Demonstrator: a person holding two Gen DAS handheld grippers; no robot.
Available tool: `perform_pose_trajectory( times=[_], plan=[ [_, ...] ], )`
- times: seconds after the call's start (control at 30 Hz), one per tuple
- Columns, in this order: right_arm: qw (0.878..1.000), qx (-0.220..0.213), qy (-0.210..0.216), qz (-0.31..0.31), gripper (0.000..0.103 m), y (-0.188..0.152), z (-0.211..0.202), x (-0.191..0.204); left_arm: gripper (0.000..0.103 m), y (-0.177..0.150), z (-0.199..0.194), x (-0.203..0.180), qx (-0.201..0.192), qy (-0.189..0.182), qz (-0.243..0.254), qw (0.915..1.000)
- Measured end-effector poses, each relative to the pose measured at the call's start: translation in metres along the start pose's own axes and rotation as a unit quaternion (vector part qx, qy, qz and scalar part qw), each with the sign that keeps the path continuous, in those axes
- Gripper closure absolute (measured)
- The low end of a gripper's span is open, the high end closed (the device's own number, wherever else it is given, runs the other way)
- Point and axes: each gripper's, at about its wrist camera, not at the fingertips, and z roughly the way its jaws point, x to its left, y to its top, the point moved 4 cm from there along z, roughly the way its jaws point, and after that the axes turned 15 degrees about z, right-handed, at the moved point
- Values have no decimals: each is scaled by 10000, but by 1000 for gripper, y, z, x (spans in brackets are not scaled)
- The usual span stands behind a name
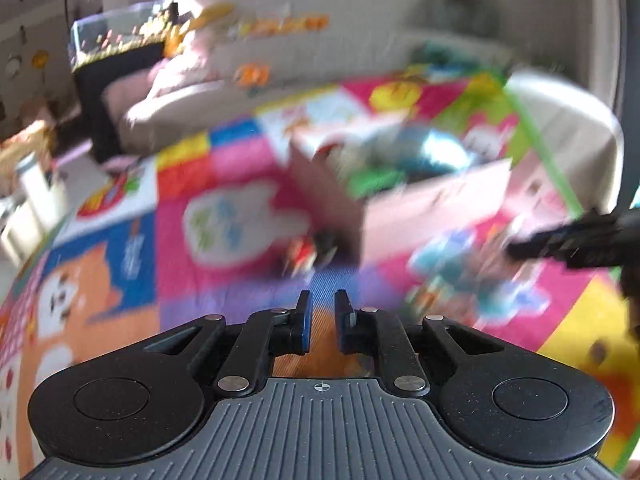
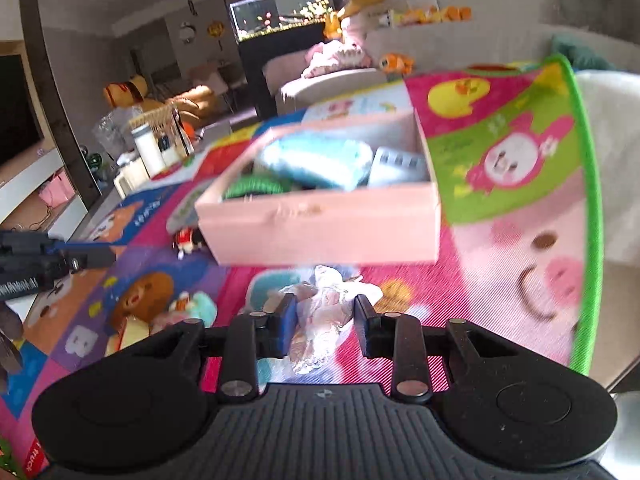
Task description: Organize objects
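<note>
A bright patchwork play mat (image 2: 500, 216) covers the floor, all cartoon animals in pink, green and purple, its green-trimmed edge curling up at the right. Behind it runs a pale sofa (image 2: 332, 80), and beyond that a lit fish tank (image 2: 280, 12) on a dark stand.

On the mat sits the pink box (image 2: 320, 228), open-topped and already loaded: a light blue soft bundle (image 2: 316, 160), something green (image 2: 256, 188) at the near left corner, and a grey ridged item (image 2: 400, 164) to the right. Through the left wrist camera that same box (image 1: 400, 208) is badly smeared, its contents hard to tell apart.

Just beside the box's left corner, on the mat, lies a small red-and-black toy (image 2: 188, 238), near the box wall but whether it touches I cannot tell.

The right tongs (image 2: 325, 320) hang low over the mat just in front of the box, with a crumpled clear plastic wrapper (image 2: 324, 308) between the fingers; they stand fairly wide, and I cannot tell whether they actually pinch it.

The left tongs (image 1: 321, 320) are off to the left, fingers drawn narrow with a slim gap and nothing between them.
</note>
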Motion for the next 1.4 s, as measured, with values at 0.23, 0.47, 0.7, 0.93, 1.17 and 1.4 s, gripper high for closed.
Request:
perform_pose_trajectory(
  times=[0.23, 0.47, 0.7, 0.93, 1.17, 1.4],
  plan=[
    [9997, 29, -226, 91, 26, -17, 9, 0, 90, -17, 31, -8, 387, -231, 96, 9989],
    [9994, 41, -181, 283, 17, -17, 8, -4, 90, -3, 43, -17, 301, -672, 232, 9970],
    [9992, 51, -61, 389, 13, -16, 7, -7, 84, 28, 29, 4, -391, -245, 913, 9947],
    [9992, 71, -24, 402, 10, -16, 6, -7, 89, 55, 85, 21, 51, -623, 1895, 9799],
    [9994, 165, 43, 297, 4, -17, 8, -3, 90, 56, 91, 34, 241, -983, 1813, 9782],
    [9996, 188, 27, 212, 4, -19, 9, 0, 84, 37, 84, 27, 460, -1667, 1710, 9700]
  ],
)
